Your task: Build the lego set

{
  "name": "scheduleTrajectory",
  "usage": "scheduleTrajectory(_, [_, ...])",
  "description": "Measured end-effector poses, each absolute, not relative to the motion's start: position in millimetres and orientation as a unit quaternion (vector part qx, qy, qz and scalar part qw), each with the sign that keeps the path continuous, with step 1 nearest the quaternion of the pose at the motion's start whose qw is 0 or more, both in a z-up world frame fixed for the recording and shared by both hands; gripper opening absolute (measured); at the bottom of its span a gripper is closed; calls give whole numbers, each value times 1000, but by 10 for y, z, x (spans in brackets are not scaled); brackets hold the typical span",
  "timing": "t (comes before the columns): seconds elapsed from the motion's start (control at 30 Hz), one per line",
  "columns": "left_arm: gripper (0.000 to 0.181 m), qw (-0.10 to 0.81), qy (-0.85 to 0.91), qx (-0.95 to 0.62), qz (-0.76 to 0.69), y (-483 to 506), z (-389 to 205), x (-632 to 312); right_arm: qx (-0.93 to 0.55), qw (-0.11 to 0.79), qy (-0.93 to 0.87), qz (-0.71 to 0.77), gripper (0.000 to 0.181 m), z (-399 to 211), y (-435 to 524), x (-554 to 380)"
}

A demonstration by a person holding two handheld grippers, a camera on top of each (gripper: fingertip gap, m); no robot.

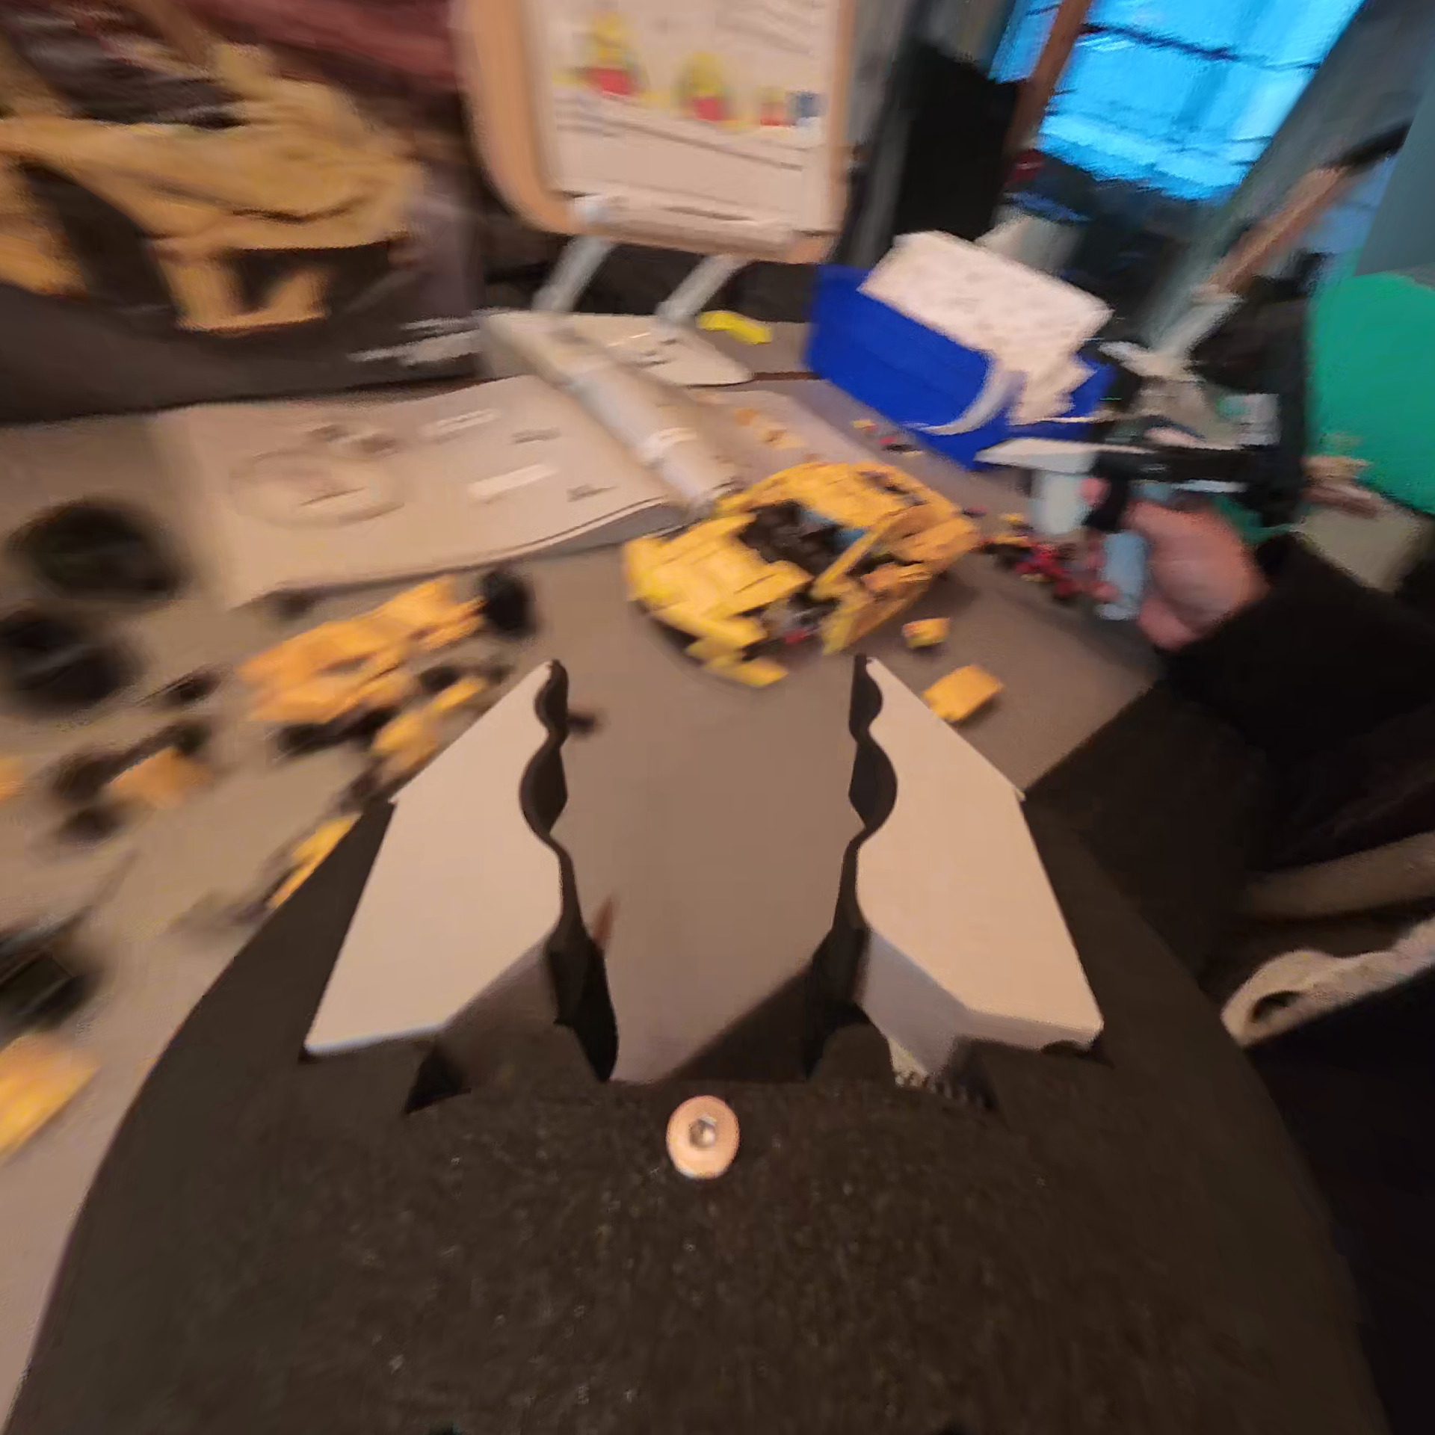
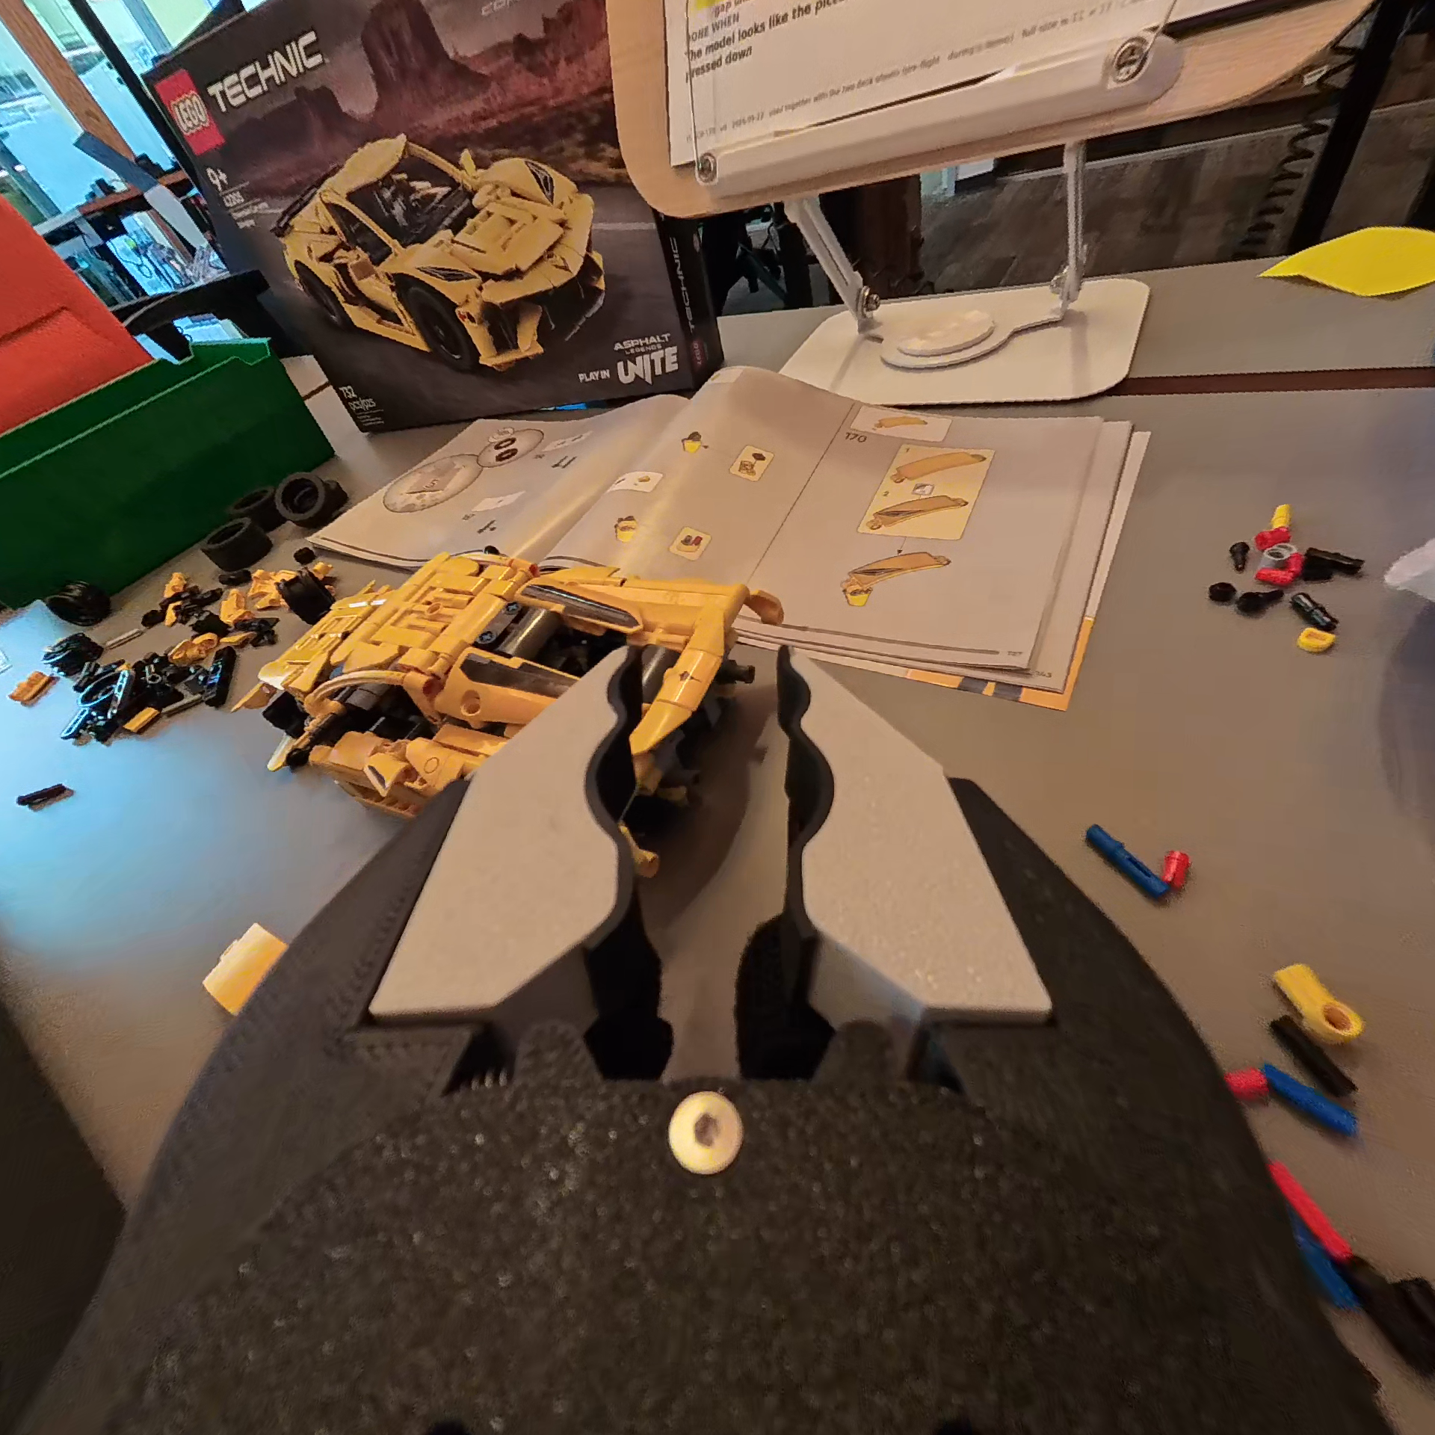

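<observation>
Both our claws are open and hold nothing; our right claw (image 2: 703, 683) sits by the yellow car (image 2: 497, 668). If we squeeze it hard, bits may pop off; our left claw (image 1: 703, 683) view is blurry.

Yellow car model (image 2: 497, 668), green bin (image 2: 155, 458), grey table (image 2: 1165, 776)

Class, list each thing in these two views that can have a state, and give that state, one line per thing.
Left claw: open, empty, above the table.
Right claw: open, empty, close to the car.
Yellow lego car: part-built, no wheels fitted, resting on the table.
Instruction booklet: open, lying flat.
Lego box: standing upright.
Black tyres: loose, unmounted.
Green bin: open-topped.
</observation>
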State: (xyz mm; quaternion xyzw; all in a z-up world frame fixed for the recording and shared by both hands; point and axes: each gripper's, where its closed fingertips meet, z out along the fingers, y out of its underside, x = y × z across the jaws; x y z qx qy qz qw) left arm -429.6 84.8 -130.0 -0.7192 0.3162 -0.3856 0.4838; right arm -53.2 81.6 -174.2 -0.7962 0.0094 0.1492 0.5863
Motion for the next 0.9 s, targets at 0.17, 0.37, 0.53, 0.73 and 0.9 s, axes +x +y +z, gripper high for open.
scheduleTrajectory(0.17, [88, 518, 176, -826, -133, 1153, -1687, -6639, -803, 578, 5, 144, 31, -1785, 851, -553])
scheduleTrajectory(0.37, [108, 444, 182, -873, -85, 1216, -2224, -7459, -811, 569, 15, 134, 26, -1855, 869, -498])
scheduleTrajectory(0.53, [96, 434, 224, -869, -81, 1165, -2368, -7322, -808, 576, 34, 123, 24, -1838, 842, -406])
scheduleTrajectory(0.73, [91, 434, 193, -877, -73, 1333, -2422, -7603, -818, 561, 32, 124, 22, -1927, 882, -418])
scheduleTrajectory(0.9, [102, 393, 220, -887, -97, 1362, -2551, -7578, -823, 554, 27, 119, 21, -1961, 889, -424])
